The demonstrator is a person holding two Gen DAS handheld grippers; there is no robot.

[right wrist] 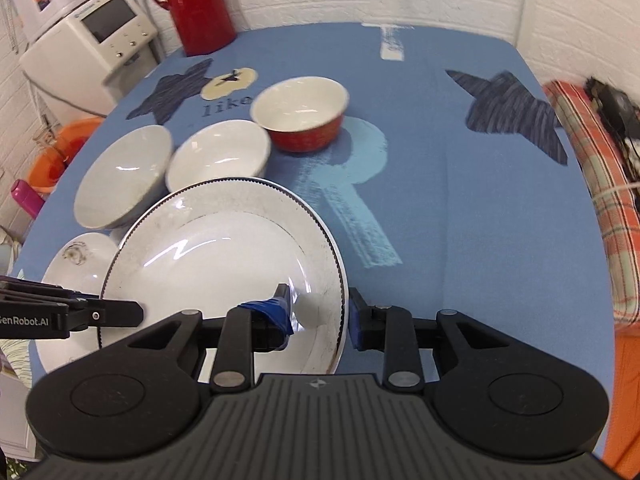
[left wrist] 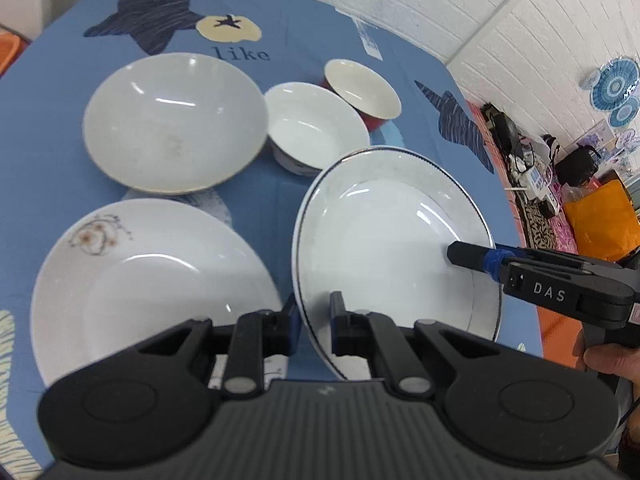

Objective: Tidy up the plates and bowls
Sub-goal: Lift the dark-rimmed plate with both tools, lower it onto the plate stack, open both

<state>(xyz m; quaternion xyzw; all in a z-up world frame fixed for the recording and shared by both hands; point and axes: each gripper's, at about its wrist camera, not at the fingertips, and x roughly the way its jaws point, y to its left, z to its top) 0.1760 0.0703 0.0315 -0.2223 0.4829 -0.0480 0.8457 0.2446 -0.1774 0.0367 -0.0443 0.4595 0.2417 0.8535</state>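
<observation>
My left gripper [left wrist: 313,322] is pinched nearly closed on the near rim of the blue-edged plate [left wrist: 384,236], one finger under the rim and one over it. My right gripper [right wrist: 318,316] clamps the same plate's edge with a narrow gap, its taped finger [right wrist: 276,312] inside the plate and the other finger outside the rim. The plate is held by both grippers and tilted, its face leaning toward 10 o'clock in the left wrist view, above the blue tablecloth [right wrist: 460,200].

I count 2 plates and 3 bowls. The second plate [left wrist: 152,280], with a small flower print, lies flat at 9 o'clock of the held one. Beyond it at 11 o'clock sits the big white bowl [left wrist: 174,120]. Touching it is the small white bowl [left wrist: 316,128], then the red bowl [left wrist: 362,88] at 12 o'clock. Farthest, 1 red jug [right wrist: 200,4] stands upright.
</observation>
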